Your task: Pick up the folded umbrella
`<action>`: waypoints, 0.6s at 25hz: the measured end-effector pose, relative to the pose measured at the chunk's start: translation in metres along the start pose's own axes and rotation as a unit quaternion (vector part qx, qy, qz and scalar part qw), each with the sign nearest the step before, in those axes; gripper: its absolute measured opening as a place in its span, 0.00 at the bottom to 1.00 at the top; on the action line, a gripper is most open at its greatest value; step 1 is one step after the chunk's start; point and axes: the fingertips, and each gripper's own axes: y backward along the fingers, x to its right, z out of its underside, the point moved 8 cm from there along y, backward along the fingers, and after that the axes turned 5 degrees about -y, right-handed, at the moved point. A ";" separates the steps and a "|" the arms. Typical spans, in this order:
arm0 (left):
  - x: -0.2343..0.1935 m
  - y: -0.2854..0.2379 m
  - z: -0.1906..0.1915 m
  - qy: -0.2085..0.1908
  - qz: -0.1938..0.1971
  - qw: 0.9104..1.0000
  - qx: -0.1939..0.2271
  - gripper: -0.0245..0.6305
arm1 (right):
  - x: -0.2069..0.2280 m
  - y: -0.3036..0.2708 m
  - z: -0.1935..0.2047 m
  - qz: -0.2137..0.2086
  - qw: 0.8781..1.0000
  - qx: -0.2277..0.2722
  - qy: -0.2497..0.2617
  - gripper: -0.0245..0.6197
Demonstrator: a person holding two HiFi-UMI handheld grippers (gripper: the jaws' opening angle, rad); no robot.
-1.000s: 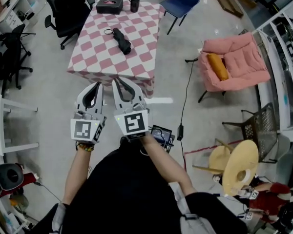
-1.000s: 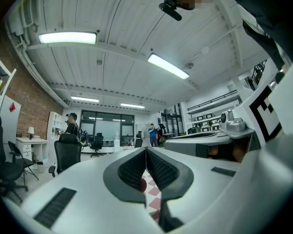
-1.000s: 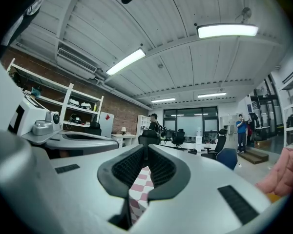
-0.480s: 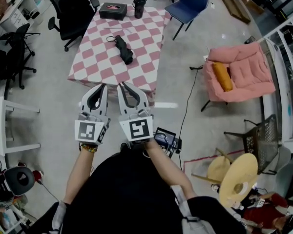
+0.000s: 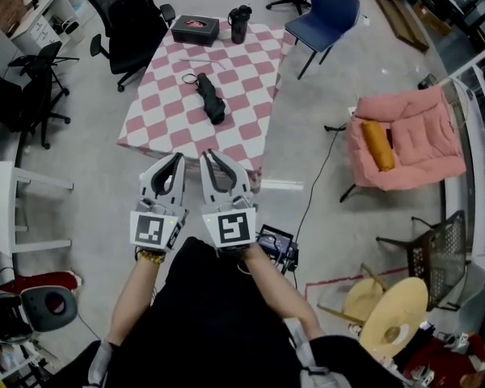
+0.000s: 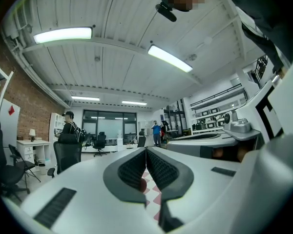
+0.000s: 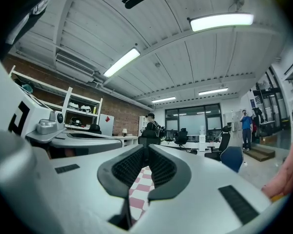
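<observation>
The folded black umbrella [image 5: 210, 100] lies on the middle of a table with a pink and white checked cloth [image 5: 163, 124], its strap loop toward the far left. Both grippers are held side by side, level, just short of the table's near edge. My left gripper [image 5: 179, 158] is shut with nothing in it, and its ribbed pads meet in the left gripper view [image 6: 146, 151]. My right gripper [image 5: 207, 155] is also shut and empty, and its pads [image 7: 147, 148] touch over a strip of the checked cloth. Neither one touches the umbrella.
A black box [image 5: 196, 29] and a dark tumbler [image 5: 240, 23] stand at the table's far end. Black office chairs [image 5: 133, 18] are at the left, with a blue chair [image 5: 330, 10] behind. A pink armchair [image 5: 408, 140] sits right. A cable [image 5: 311, 188] and a small device [image 5: 275, 246] lie on the floor.
The table and umbrella have come nearer and lower in the head view as the person walks toward them. Both grippers stay shut, side by side.
</observation>
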 end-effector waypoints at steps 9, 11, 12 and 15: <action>-0.035 -0.027 0.009 0.013 0.016 1.000 0.009 0.06 | 0.007 -0.038 0.003 0.016 1.000 -0.015 0.013 0.06; -0.049 -0.031 0.014 0.015 0.021 1.000 0.009 0.06 | 0.004 -0.050 0.006 0.022 1.000 -0.015 0.017 0.06; -0.056 -0.034 0.015 0.015 0.024 1.000 0.008 0.06 | 0.002 -0.056 0.007 0.025 0.999 -0.017 0.018 0.06; -0.082 -0.040 0.017 0.011 0.036 0.999 0.004 0.06 | -0.006 -0.078 0.009 0.039 0.999 -0.020 0.020 0.06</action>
